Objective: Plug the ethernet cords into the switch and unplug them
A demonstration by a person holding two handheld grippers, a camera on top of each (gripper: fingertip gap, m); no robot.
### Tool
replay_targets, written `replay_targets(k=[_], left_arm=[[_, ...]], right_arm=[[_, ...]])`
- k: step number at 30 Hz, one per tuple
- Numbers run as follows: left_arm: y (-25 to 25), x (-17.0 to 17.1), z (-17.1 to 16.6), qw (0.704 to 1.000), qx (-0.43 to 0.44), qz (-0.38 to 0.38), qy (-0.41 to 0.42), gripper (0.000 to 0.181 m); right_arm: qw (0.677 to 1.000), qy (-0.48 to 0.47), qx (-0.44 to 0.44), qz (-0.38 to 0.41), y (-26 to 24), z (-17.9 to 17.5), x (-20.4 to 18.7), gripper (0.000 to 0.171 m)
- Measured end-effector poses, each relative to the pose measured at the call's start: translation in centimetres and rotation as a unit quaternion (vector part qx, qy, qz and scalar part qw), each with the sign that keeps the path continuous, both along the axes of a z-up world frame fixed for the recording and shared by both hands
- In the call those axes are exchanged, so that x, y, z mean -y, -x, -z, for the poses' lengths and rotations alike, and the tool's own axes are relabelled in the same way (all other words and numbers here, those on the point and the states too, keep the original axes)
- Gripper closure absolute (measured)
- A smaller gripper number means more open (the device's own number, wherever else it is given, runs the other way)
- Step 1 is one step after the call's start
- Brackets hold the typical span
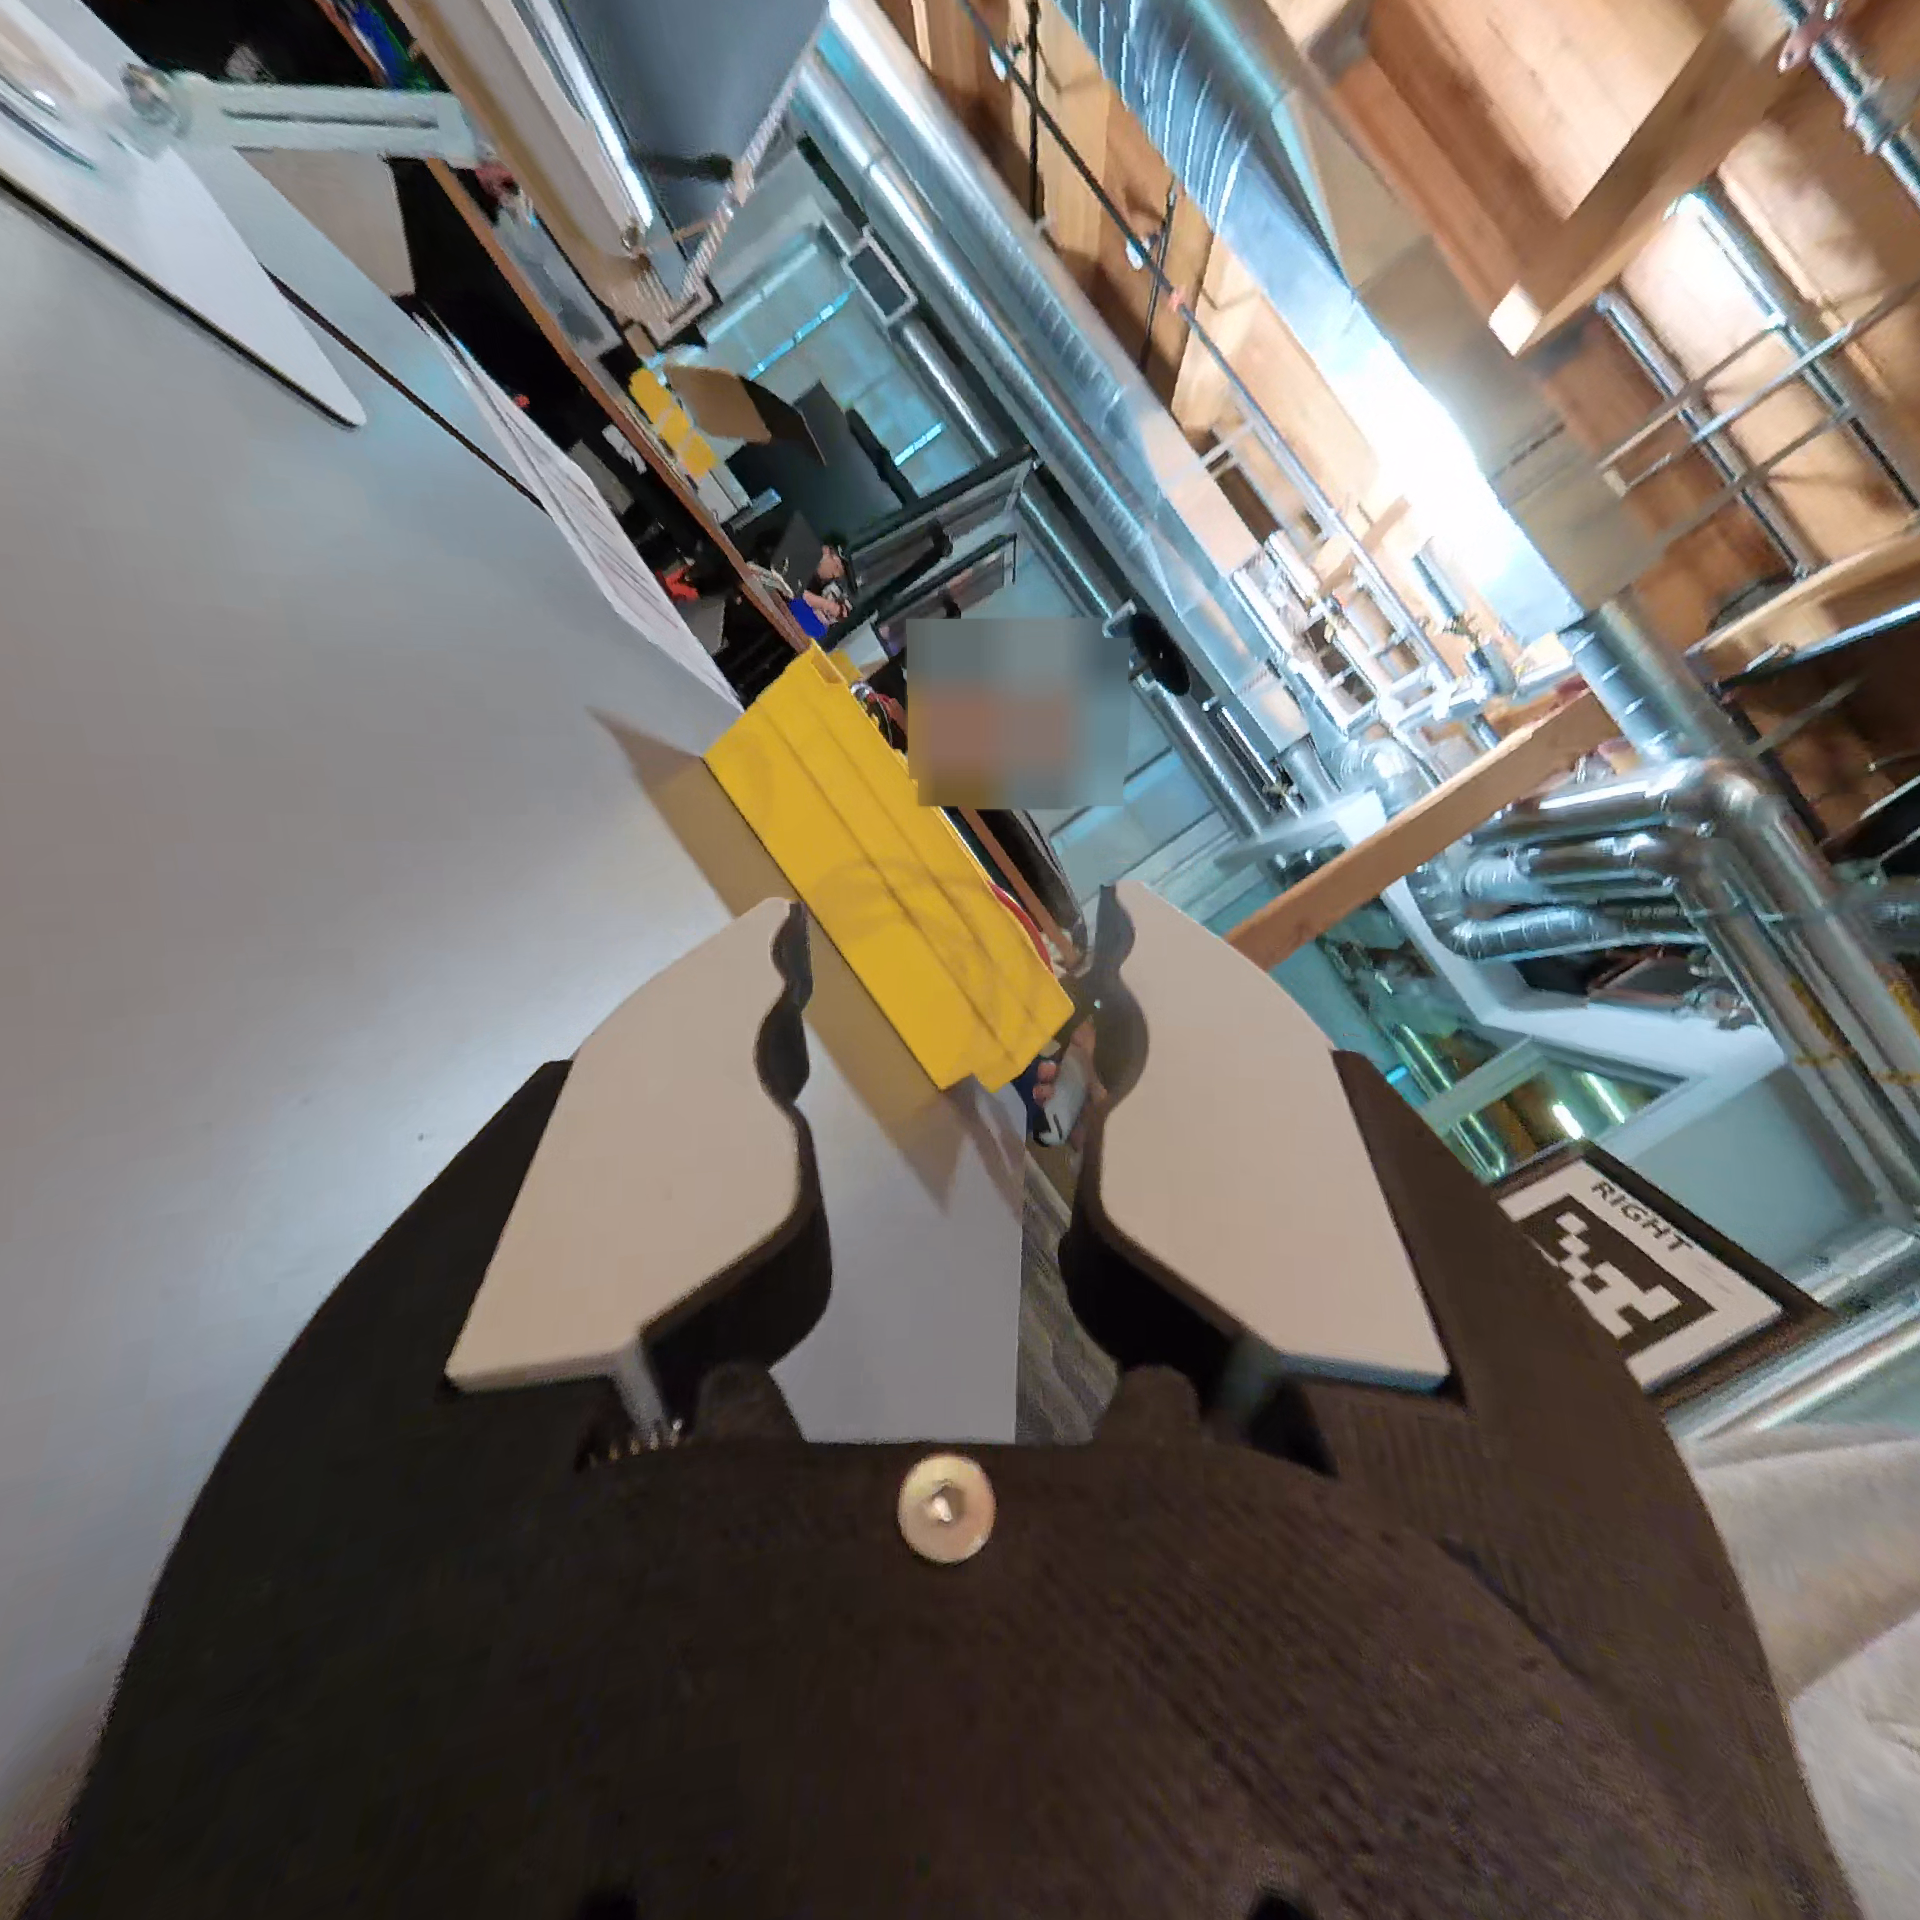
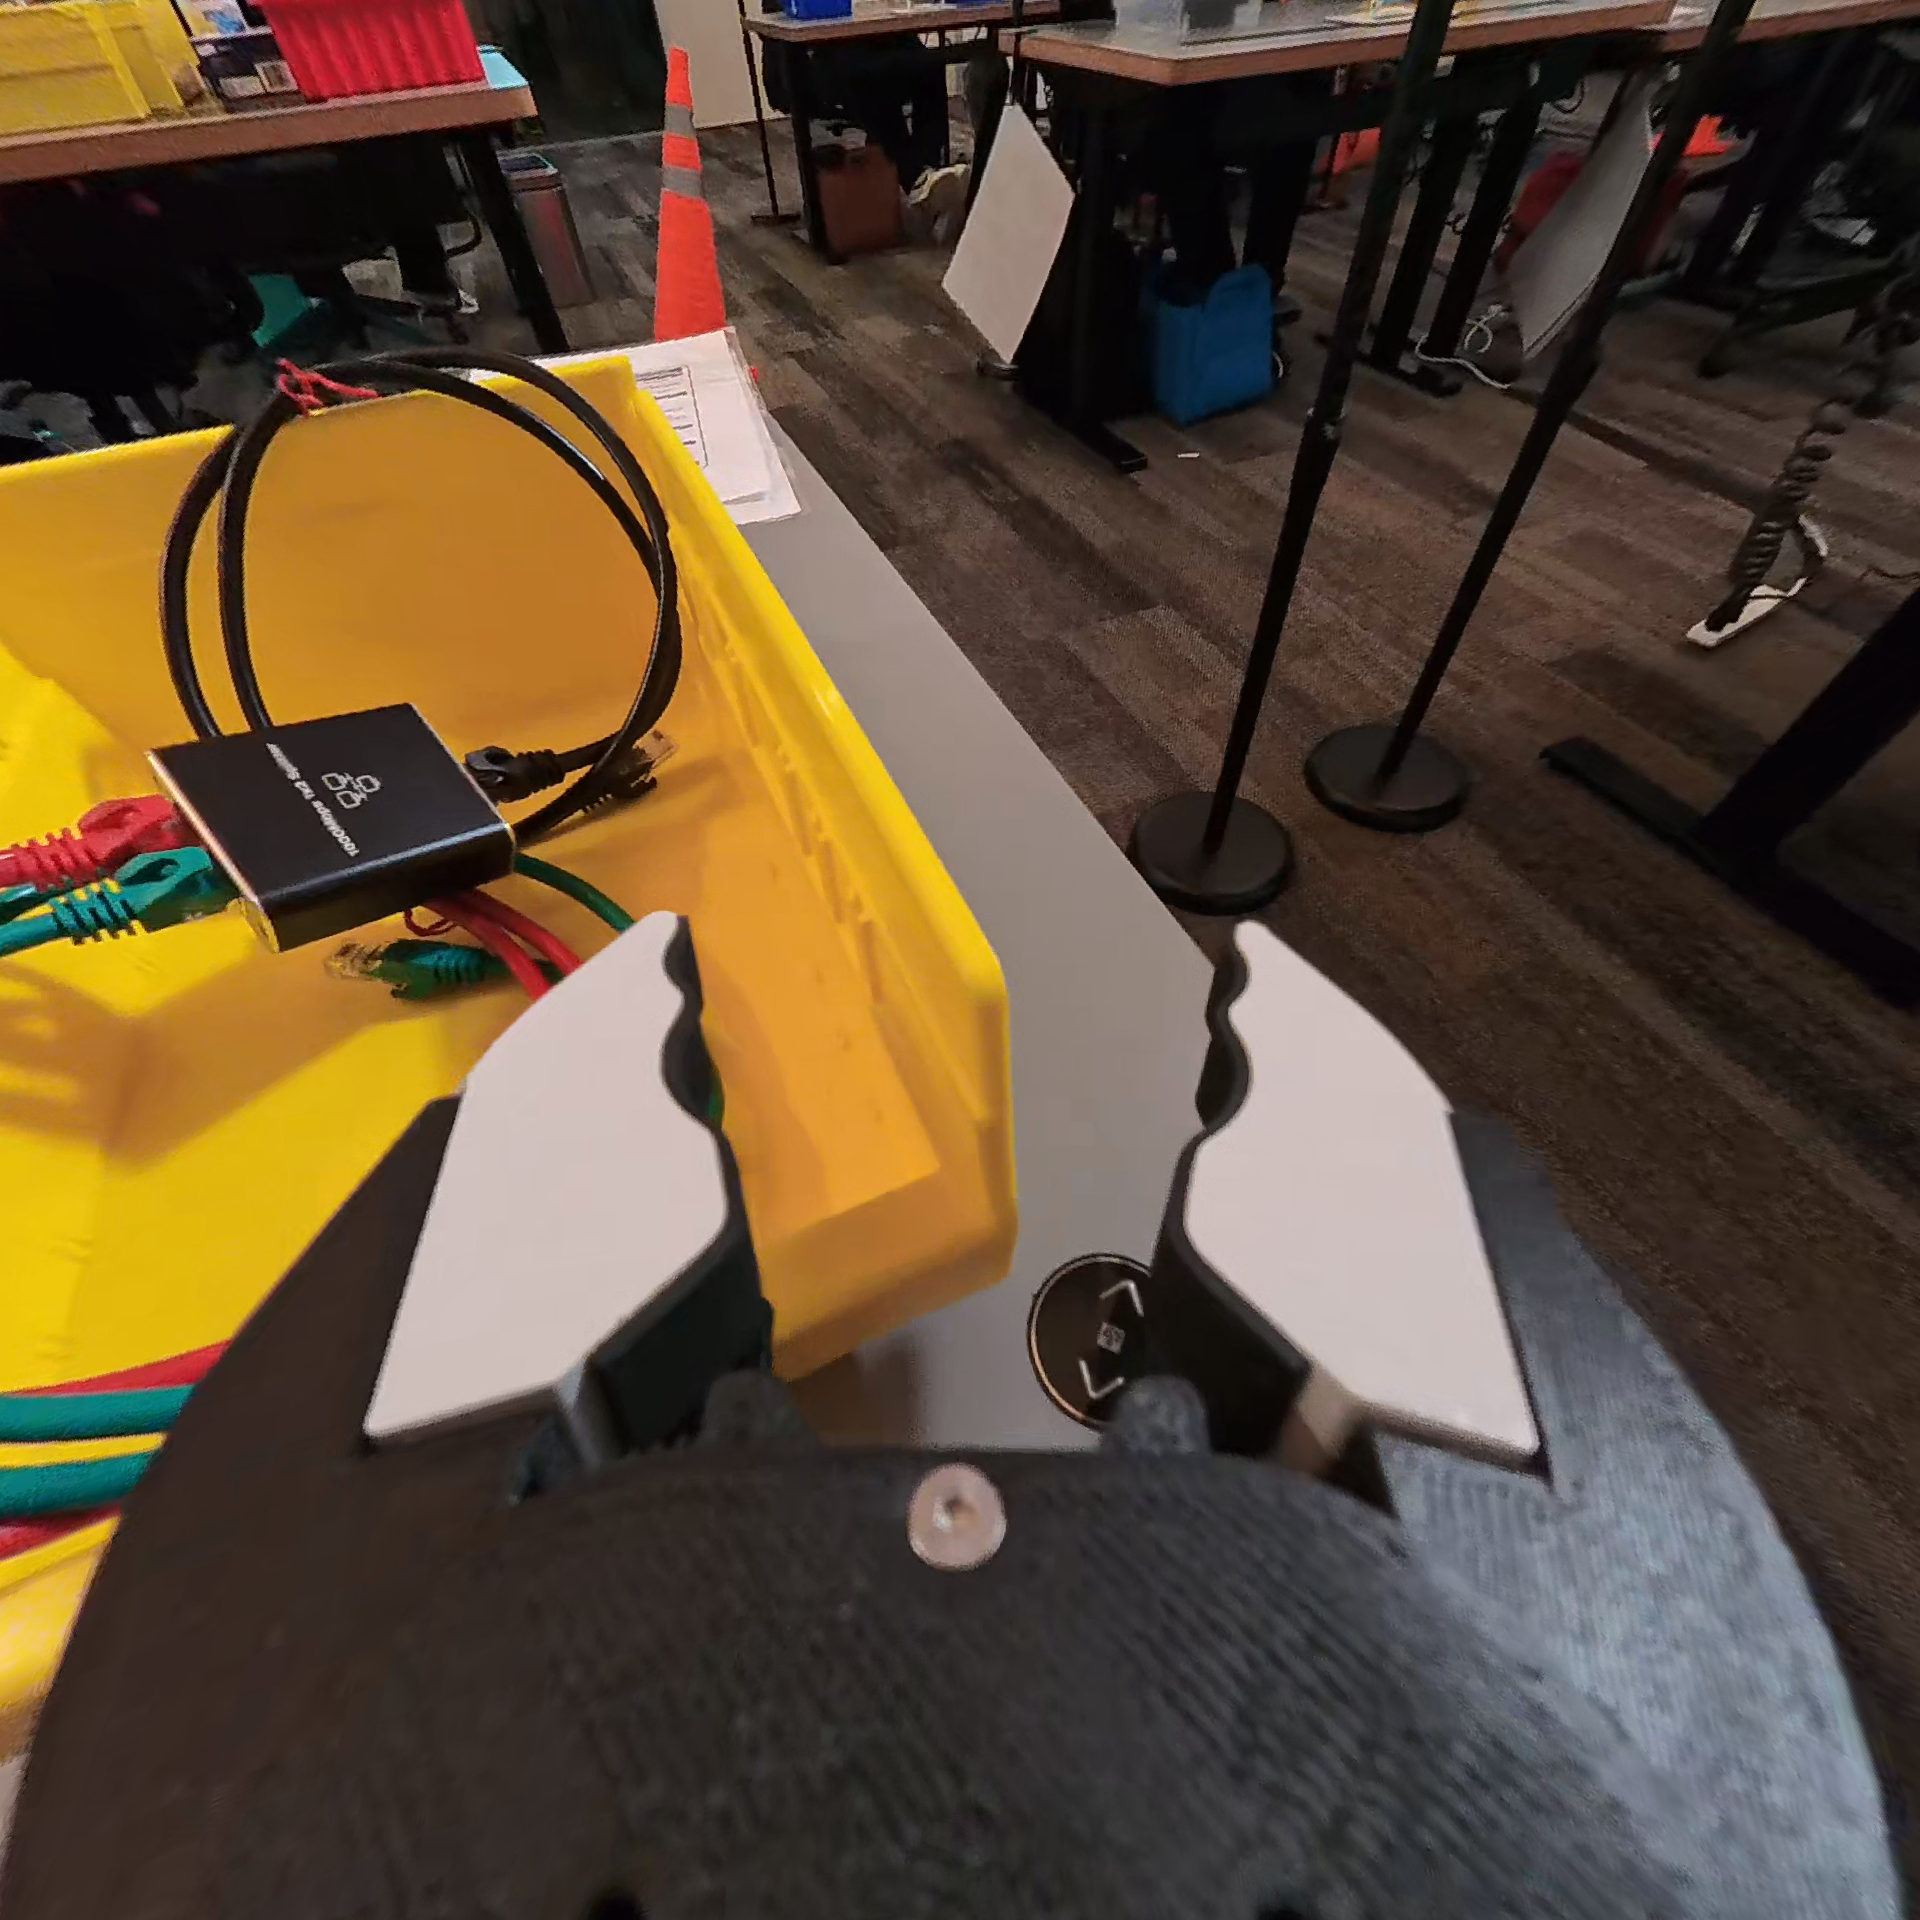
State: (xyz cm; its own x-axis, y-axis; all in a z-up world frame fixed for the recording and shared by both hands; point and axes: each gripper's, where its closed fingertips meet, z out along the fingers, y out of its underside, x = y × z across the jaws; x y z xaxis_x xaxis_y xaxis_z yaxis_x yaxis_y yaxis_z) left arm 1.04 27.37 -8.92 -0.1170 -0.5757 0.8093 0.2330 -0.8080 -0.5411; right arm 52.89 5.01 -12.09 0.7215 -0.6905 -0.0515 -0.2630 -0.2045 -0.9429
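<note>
Two grippers were in view, each with its fingers spread and nothing between them. The right gripper (image 2: 951, 1029) hung over the near corner of the yellow bin (image 2: 914, 1039), one finger above the bin's inside and the other above the grey table (image 2: 935, 665) just beside it. Inside the bin lay the black switch (image 2: 332, 816) — a red cord (image 2: 88, 847) and a green cord (image 2: 114, 899) were plugged into its left end. A black cord (image 2: 416, 561) looped up toward the bin's far wall, one plug seated in the switch's right end and its other plug lying loose close by. A loose green plug (image 2: 416, 966) rested on the bin floor just in front of the switch. The left gripper (image 1: 951, 935) was tilted steeply — it pointed at the bin's outer wall (image 1: 894, 883) from the tabletop (image 1: 312, 831) side.
</note>
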Motion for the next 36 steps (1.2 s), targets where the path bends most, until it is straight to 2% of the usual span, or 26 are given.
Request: replay_targets(k=[4,8,11,13,17,22,25,27,31,36], left_arm=[[0.0,0.9,-0.8,1.000,0.000,0.030,-0.005,0.128],[1.0,0.8,-1.7,0.999,0.023,0.028,0.004,0.128],[1.5,0.1,-1.6,1.000,0.021,0.013,0.005,0.127],[1.7,-0.3,-1.6,1.000,0.023,0.009,0.006,0.127],[1.7,-0.6,-1.5,1.000,0.026,0.009,0.014,0.126],[0.9,-0.4,-1.1,0.999,0.024,0.026,0.025,0.125],[0.4,0.1,-0.9,0.999,0.020,0.038,0.027,0.124],[0.2,0.4,-0.9,0.998,0.020,0.044,0.029,0.124],[-0.1,0.8,-0.8,0.998,0.021,0.056,0.035,0.122],[-0.8,1.5,-0.6,0.997,0.012,0.074,0.032,0.120]], right_arm=[[1.000,-0.022,-0.021,-0.008,0.1,0.3,-0.4,0.071],[0.998,-0.041,-0.032,-0.028,0.7,0.4,-1.1,0.075],[0.996,-0.048,-0.041,-0.056,1.7,0.2,-1.7,0.105],[0.996,-0.056,-0.049,-0.048,1.5,0.2,-1.4,0.114],[0.988,-0.078,-0.112,-0.072,2.0,0.4,-0.8,0.155],[0.986,-0.061,-0.089,-0.124,3.4,-0.2,-1.4,0.165],[0.989,-0.062,-0.072,-0.117,3.2,-0.6,-1.4,0.165],[0.985,-0.112,-0.063,-0.116,3.1,-2.0,-1.4,0.161],[0.978,-0.188,-0.042,-0.085,2.0,-4.0,-0.3,0.136],[0.975,-0.202,-0.046,-0.077,1.6,-3.8,-0.5,0.116]])
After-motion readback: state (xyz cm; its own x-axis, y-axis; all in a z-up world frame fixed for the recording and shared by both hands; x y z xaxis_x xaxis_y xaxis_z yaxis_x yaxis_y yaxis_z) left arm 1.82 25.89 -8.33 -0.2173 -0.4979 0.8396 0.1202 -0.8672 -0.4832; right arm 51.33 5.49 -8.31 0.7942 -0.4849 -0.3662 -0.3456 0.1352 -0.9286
